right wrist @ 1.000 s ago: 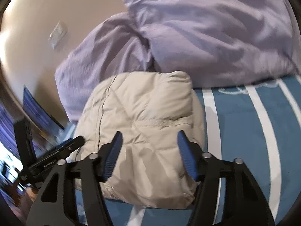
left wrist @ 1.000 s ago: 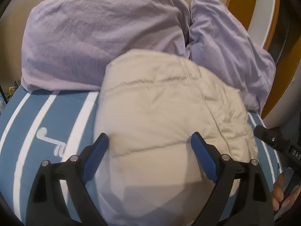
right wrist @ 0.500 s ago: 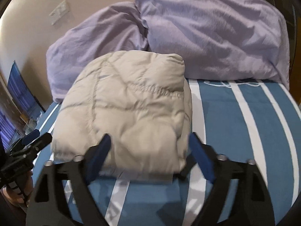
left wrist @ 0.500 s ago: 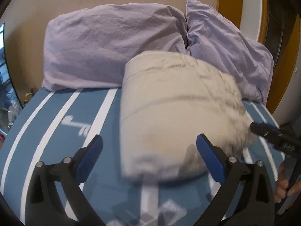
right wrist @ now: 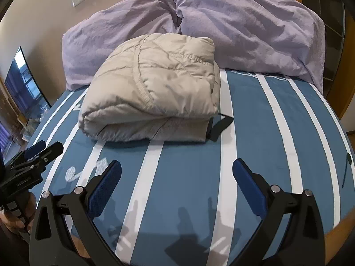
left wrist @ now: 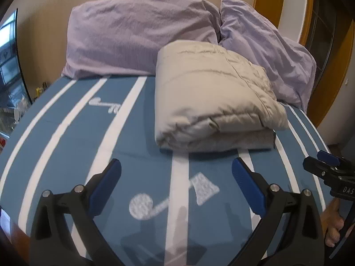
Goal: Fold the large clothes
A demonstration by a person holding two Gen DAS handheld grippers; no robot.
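Note:
A beige quilted jacket (left wrist: 210, 93) lies folded into a thick bundle on the blue striped bedspread (left wrist: 66, 133), its far edge against the pillows. My left gripper (left wrist: 176, 166) hovers over bare bedspread short of the bundle, open and empty. In the right wrist view the same jacket (right wrist: 155, 88) sits ahead, with a black strap (right wrist: 221, 124) poking from under its right corner. My right gripper (right wrist: 177, 166) is also short of the bundle, its jaws opening wide with nothing between them. Each gripper appears at the other view's edge: the right gripper (left wrist: 326, 159), the left gripper (right wrist: 44, 149).
Two lilac pillows (left wrist: 137, 35) (left wrist: 266, 51) lean on the wall behind the jacket. A wooden door frame (left wrist: 268, 0) stands at the back right. A dark screen (right wrist: 24, 84) is off the bed's left side. A person's hand (left wrist: 335, 228) holds the right gripper.
Both grippers have drawn back from the jacket toward the bed's near edge. The bundle, earlier between the jaws, now lies free. The right jaws have spread wider.

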